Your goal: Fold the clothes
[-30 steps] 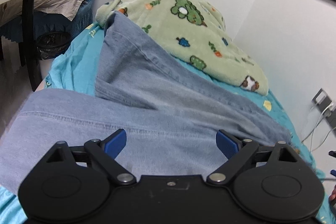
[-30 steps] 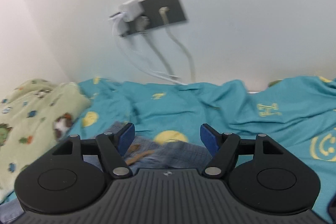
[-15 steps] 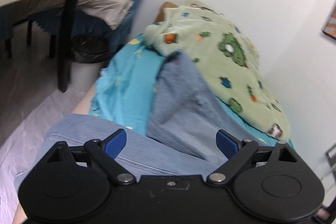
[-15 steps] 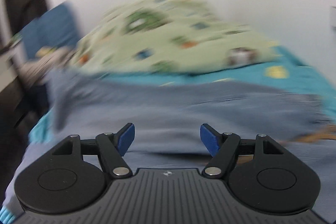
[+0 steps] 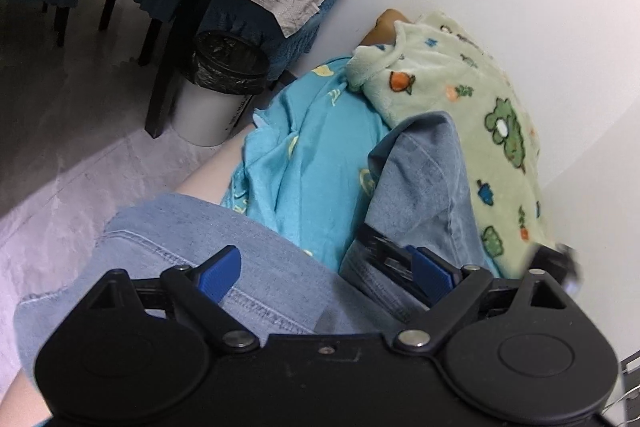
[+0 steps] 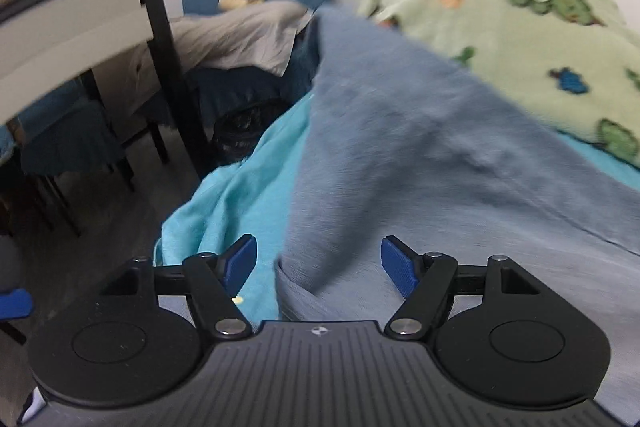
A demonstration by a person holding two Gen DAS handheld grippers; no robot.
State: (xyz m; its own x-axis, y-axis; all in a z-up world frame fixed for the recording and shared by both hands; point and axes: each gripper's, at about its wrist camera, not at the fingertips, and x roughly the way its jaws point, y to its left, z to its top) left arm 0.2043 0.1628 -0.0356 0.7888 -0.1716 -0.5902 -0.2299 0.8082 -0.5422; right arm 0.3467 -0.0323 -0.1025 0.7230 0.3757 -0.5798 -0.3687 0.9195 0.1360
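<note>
Above jeans (image 5: 256, 259): both tools level, fingers spread.

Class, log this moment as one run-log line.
task: fold clothes | left gripper: open | right gripper: open | jeans: spread on bed, unheld

bed (image 5: 304, 163) (turquoise sheet), jeans (image 6: 400, 147), fleece blanket (image 5: 472, 99)

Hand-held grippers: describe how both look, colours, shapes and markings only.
The left hand-held gripper has a smooth black body with two round lobes, black linkage arms on silver pivot pins, and blue finger pads. The right hand-held gripper matches, but its centre plate is ribbed dark grey with a small round emblem.
</note>
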